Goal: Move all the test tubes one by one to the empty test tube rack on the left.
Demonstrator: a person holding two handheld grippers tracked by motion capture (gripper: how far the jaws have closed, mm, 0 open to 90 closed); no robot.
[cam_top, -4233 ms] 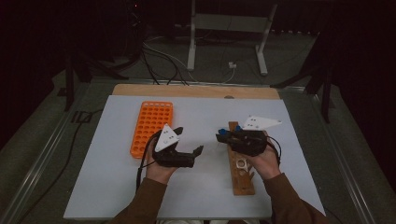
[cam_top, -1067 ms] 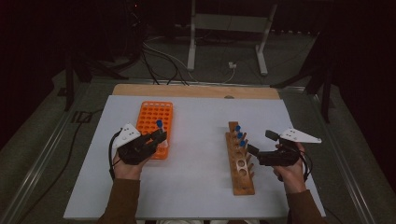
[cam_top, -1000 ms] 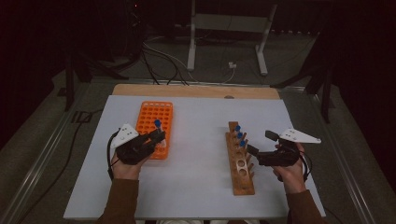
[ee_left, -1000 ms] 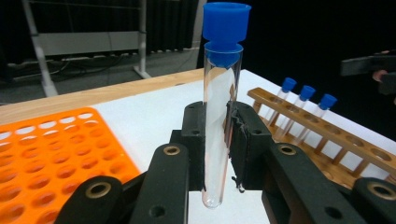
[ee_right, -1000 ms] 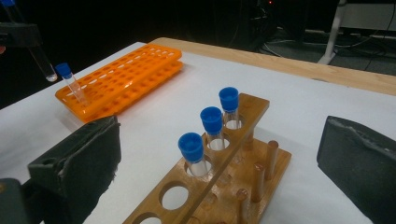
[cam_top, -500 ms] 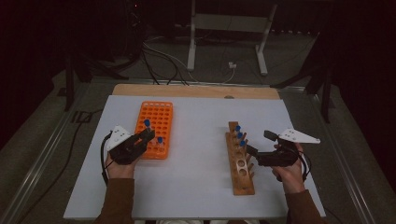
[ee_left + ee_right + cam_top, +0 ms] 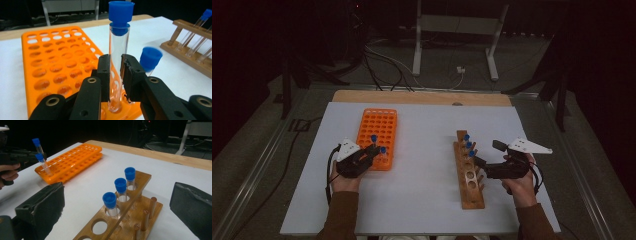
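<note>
My left gripper [image 7: 371, 151] [image 7: 115, 63] is shut on a clear test tube with a blue cap [image 7: 119, 45] [image 7: 373, 138]. The tube stands upright, its bottom in a hole at the near right corner of the orange rack [image 7: 377, 125] [image 7: 50, 57]. A second blue-capped tube [image 7: 150, 58] [image 7: 383, 150] stands in the rack just beside it. My right gripper [image 7: 482, 167] [image 7: 120, 202] is open with nothing between its pads, beside the wooden rack [image 7: 471, 192] [image 7: 146, 216]. Three blue-capped tubes [image 7: 121, 186] sit at that rack's far end.
The white table top [image 7: 422, 190] carries both racks, with a wooden strip [image 7: 412, 97] along its far edge. Near holes of the wooden rack [image 7: 99, 227] stand unfilled. Cables and a metal stand [image 7: 452, 30] lie on the floor beyond.
My left gripper has come down and toward the near end of the orange rack with the tube, lowering it into a hole. The right gripper has stayed still.
</note>
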